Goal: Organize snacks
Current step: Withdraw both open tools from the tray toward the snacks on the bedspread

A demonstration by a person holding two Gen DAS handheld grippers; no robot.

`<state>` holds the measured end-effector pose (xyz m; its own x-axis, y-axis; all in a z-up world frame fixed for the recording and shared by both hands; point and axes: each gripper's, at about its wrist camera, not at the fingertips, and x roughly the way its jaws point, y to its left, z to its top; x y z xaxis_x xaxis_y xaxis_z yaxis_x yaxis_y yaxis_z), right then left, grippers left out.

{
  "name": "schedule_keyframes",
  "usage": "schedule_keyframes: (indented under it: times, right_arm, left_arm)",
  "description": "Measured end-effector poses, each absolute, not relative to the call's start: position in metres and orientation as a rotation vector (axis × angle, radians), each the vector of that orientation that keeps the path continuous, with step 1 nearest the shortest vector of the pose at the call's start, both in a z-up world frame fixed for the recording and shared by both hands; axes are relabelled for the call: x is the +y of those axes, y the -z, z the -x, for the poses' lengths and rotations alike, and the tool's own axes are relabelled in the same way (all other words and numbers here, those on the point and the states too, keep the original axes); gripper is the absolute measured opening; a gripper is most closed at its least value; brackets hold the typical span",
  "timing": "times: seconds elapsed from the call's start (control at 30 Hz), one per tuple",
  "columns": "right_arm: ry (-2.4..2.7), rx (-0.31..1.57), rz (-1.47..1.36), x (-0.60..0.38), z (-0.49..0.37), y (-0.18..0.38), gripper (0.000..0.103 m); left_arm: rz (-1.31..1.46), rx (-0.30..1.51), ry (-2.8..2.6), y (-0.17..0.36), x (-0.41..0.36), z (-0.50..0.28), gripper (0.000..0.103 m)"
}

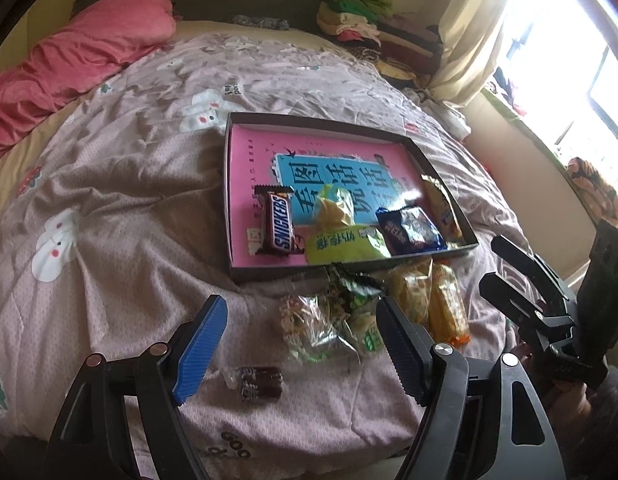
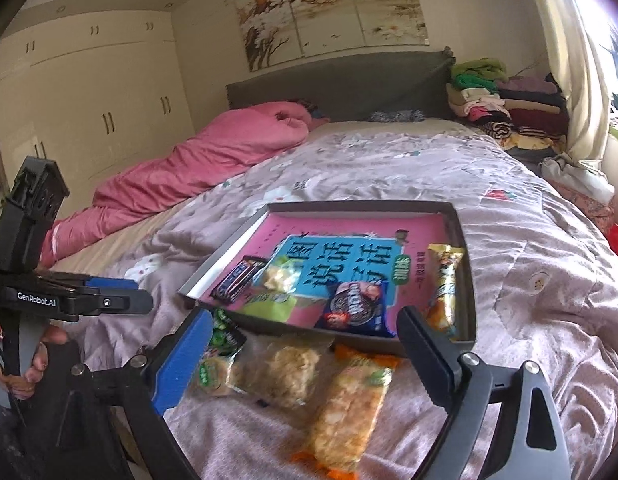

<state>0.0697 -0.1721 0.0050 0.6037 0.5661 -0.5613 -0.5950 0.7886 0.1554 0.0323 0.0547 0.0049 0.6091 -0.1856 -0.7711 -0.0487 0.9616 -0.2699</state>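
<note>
I see both my left gripper (image 1: 299, 344) and right gripper (image 2: 305, 354) with fingers spread, holding nothing, over loose snack packets (image 2: 285, 372) on the bed (image 1: 109, 208); the Snickers bar (image 1: 277, 224) lies in the tray (image 1: 245, 274).

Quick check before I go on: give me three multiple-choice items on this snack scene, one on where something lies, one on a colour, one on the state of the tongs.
1. Where does the Snickers bar lie?
A. In the tray
B. On the quilt in front of the tray
C. Between the left tongs

2. What colour is the tray lining around the blue label?
A. Green
B. Pink
C. White

3. How do the right tongs stand?
A. Shut on a cracker pack
B. Shut on nothing
C. Open, holding nothing

Answers:
1 A: the bar rests inside the tray's left part, within its rim.
2 B: pink surrounds the blue label.
3 C: the jaws stand wide apart above the packs on the quilt, pressing on none.
</note>
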Motion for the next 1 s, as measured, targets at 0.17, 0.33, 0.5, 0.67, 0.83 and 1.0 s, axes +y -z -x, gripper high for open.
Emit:
schedule_keyframes:
  times: [0.17,0.33,0.5,0.67,0.83,1.0]
  right_arm:
    - [-0.696,0.635,0.083,-0.163,-0.06,-0.004,0.094]
    - [-0.712,0.645,0.096,-0.158,-0.053,-0.003,0.094]
    - [-0.718,0.666,0.103,-0.156,-0.051,0.0,0.094]
    - [-0.722,0.696,0.112,-0.152,-0.049,0.006,0.094]
    - [-0.718,0.73,0.115,-0.151,-0.052,0.012,0.093]
    - [-0.716,0.755,0.122,-0.148,-0.055,0.018,0.094]
  left_arm:
    - [0.258,0.92,0.087,-0.005,0.052,-0.027,0.078]
    - [0.267,0.935,0.108,0.0,0.047,-0.023,0.078]
    - [0.261,0.963,0.134,0.007,0.037,-0.022,0.078]
    - [0.249,0.986,0.145,0.014,0.029,-0.023,0.078]
    - [0.272,0.998,0.134,0.018,0.035,-0.025,0.078]
    - [0.297,1.011,0.119,0.025,0.043,-0.028,0.078]
